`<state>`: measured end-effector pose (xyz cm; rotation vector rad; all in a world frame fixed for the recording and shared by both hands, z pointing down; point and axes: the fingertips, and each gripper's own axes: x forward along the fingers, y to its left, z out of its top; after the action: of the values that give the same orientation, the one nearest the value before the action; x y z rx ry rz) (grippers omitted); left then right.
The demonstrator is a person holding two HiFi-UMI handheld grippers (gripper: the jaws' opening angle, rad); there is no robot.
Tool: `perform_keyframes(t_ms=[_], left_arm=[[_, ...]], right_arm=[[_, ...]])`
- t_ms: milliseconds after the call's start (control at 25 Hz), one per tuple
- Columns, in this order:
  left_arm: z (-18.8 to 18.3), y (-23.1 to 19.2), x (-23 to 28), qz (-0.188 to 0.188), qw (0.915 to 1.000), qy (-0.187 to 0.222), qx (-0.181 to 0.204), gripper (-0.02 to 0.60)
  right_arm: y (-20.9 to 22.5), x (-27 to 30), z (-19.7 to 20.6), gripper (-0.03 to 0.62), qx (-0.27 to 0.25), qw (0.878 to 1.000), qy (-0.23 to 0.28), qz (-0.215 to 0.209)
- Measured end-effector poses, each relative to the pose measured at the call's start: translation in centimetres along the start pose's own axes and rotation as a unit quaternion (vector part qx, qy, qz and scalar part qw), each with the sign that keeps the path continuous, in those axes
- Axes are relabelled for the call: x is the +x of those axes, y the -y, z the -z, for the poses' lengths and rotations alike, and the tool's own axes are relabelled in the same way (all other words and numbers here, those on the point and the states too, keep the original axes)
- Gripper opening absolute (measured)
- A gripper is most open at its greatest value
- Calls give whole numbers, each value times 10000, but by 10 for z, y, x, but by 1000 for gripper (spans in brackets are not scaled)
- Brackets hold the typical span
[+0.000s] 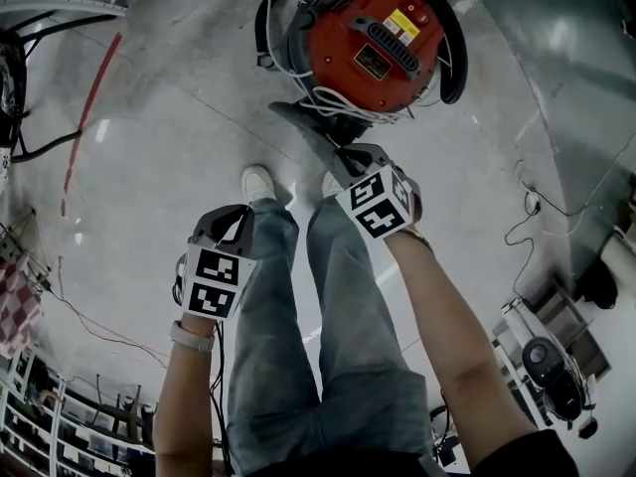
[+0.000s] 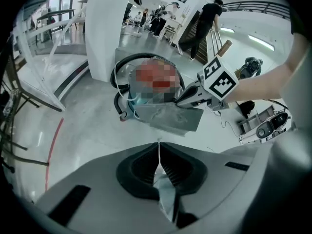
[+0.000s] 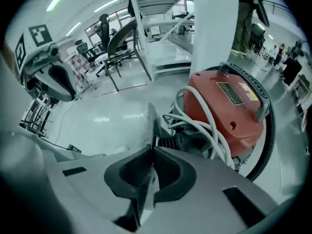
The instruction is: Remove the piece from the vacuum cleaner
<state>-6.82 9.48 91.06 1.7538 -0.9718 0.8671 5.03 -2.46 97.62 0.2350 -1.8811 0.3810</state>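
the vacuum cleaner (image 1: 368,43) stands on the floor (image 1: 169,147) ahead of the person's shoes (image 1: 258,182), its hose (image 1: 452,58) curled round it. the flat piece (image 1: 303,122) juts from its near side, between the jaws of the right gripper (image 1: 343,159). the left gripper (image 1: 231,217) is left of that, nearer the legs (image 1: 298,316).

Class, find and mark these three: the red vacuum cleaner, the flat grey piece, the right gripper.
red vacuum cleaner (image 1: 333,38), head view, red top shell.
flat grey piece (image 2: 170,117), left gripper view, middle of its broad face.
right gripper (image 3: 151,147), right gripper view, where its jaws clamp the piece.

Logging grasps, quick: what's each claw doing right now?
Left claw: closed on a thin pale scrap.
Right claw: closed on the grey panel.
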Motion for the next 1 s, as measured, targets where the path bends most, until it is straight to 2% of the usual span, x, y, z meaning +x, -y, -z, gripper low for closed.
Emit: perform_keyframes(t_ms=[80,200,360,400,480,600,680,720,800,1000], left_arm=[[0,0,1,0,10000,-5,-6,21],[-1,-2,1,-19,10000,-5,-22,21],[-2,-3,-1,-5,10000,24,-25,21],[-2,-4,-2,-3,10000,33,-30,21],[-1,-6,-3,-13,10000,37,-40,21],[2,-7,-3,-29,10000,30,-50,21],[5,-7,-2,-22,10000,12,-51,21],[7,-6,-1,-15,10000,3,-52,21],[9,-5,0,-4,10000,-12,-58,21],[10,-6,-3,-7,10000,3,-64,21]], right_arm=[[-5,2,1,43,-483,9987,-88,149],[-16,7,10,43,-1617,9852,-230,517],[-21,7,26,43,-2348,9687,-234,765],[-21,8,28,43,-2360,9684,-237,767],[-21,9,28,43,-2026,9767,-221,672],[-18,6,18,44,-711,9970,-48,292],[-12,3,7,43,244,9996,112,30],[-10,2,3,43,454,9989,135,-32],[-11,4,0,43,275,9996,67,-20],[-23,7,6,43,-912,9952,-101,331]])
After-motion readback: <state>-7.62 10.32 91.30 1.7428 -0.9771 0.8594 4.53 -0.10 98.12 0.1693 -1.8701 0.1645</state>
